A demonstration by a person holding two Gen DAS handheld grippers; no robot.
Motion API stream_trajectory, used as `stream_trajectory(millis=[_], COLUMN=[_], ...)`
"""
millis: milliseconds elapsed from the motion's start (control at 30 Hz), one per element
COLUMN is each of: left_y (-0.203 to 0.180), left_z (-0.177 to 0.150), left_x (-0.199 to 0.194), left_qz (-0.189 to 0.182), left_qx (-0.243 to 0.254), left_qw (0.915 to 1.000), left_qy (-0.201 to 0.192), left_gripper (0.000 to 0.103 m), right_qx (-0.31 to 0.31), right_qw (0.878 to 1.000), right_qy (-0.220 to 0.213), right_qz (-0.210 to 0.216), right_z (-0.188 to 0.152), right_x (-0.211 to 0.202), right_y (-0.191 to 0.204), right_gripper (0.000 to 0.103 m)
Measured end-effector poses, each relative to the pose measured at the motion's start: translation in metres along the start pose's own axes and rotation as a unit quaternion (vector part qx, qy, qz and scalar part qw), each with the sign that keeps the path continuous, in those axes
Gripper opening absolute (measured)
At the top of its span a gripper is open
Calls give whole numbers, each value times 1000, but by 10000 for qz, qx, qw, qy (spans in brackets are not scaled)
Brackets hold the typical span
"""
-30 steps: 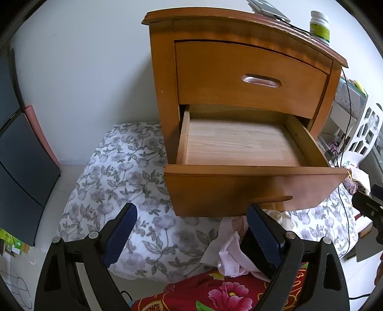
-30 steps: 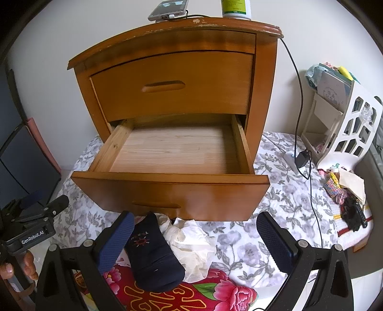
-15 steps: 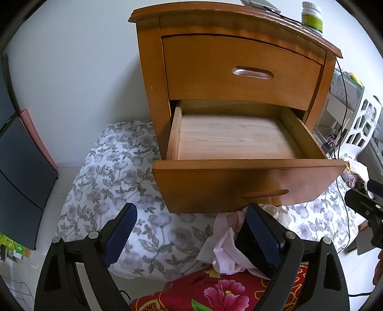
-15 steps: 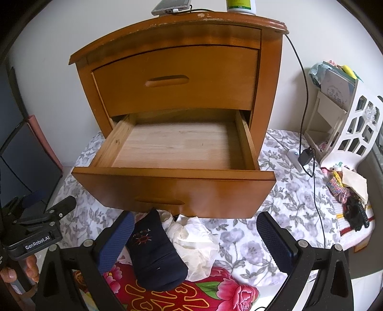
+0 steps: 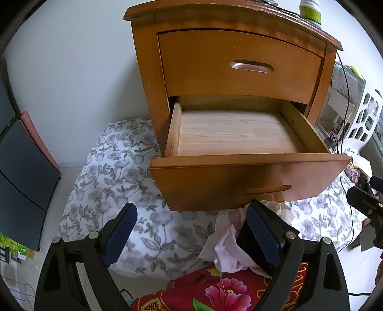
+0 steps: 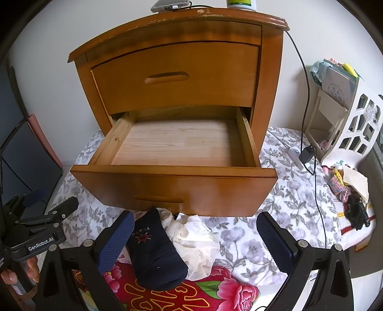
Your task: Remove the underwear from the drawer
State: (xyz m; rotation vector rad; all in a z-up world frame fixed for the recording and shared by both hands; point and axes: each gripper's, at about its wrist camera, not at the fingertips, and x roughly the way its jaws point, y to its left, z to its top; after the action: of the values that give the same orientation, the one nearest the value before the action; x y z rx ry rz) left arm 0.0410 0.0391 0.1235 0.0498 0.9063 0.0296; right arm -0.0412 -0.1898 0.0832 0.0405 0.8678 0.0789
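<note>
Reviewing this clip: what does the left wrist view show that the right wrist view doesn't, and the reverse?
Only the left wrist view: the left tongs, open, and a pink garment. Only the right wrist view: the right tongs, open, the phone on the nightstand, and the navy garment's sun-shaped emblem. Both show the pulled-out lower drawer, bare wood inside, the closed upper drawer, and clothes on the floral bedding below it.

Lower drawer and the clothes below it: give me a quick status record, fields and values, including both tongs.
lower drawer: pulled open, bare wooden bottom, nothing visible inside
upper drawer: closed
dark garment: on the bedding in front of the drawer
cream garment: crumpled beside the dark one, on its right
pink garment: crumpled beside the dark one
left tongs: open, empty
right tongs: open, empty, over the clothes
</note>
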Motion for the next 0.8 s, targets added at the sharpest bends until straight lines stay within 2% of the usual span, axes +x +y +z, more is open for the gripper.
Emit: stream_trajectory(millis=[800], left_y=[-3], left_z=[1], left_x=[0], left_qz=[96], left_qx=[134], left_qw=[9999], left_qy=[24], left_gripper=[93], right_qx=[27], right_qw=[10000], right_qy=[5], right_qz=[-15], right_z=[-2], right_x=[1], right_y=[-1], right_gripper=[103])
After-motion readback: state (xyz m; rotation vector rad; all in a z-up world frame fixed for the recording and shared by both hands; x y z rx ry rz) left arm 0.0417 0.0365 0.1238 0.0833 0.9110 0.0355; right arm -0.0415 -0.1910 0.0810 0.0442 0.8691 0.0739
